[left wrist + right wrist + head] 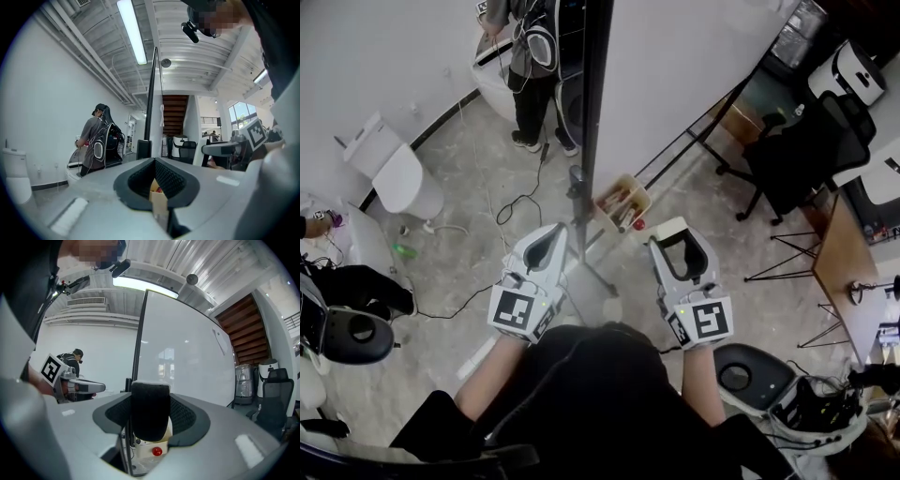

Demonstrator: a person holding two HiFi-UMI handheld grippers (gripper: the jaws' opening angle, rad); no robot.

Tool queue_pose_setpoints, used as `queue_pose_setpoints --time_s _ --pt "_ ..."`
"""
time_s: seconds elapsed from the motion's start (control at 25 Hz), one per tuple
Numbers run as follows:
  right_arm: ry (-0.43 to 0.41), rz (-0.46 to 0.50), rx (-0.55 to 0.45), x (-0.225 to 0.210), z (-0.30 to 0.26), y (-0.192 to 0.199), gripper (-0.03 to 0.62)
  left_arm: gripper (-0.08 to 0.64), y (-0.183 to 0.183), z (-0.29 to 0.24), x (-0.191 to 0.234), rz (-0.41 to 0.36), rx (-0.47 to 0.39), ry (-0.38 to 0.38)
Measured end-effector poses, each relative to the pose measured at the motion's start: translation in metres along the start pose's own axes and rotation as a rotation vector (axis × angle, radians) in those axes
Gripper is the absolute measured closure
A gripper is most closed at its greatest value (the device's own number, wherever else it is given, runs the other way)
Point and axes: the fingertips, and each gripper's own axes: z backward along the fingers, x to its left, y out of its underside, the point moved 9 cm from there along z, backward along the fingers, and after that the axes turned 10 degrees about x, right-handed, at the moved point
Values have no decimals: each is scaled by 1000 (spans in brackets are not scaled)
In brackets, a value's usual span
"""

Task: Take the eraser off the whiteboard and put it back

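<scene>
My right gripper [675, 236] is shut on the eraser [150, 411], a black felt block with a pale top [671, 228], held upright between the jaws. It points level at the whiteboard [187, 352], which stands just ahead; the eraser is off the board's face. From the head view the whiteboard [675, 75] is seen nearly edge-on, on a dark post. A cream marker tray [622, 204] with a red knob [157, 451] hangs at the board's foot, below the eraser. My left gripper [555, 234] is alongside, shut and empty, aimed past the board's post.
A person [534, 56] with a backpack stands beyond the board. A white toilet [394, 169] is at the left wall. A black office chair [806, 150] and a wooden desk [848, 272] are to the right. Cables [520, 202] trail over the floor.
</scene>
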Motion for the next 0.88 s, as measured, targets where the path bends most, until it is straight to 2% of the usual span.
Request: queue_pose_setpoints --time_s 0.6,0.88 --pt "-1 0 -43 -5 17 -12 348 557 -6 1 -8 -20 -3 -3" --pt "-15 2 -35 -5 15 -9 348 555 -3 4 -9 13 -16 -11"
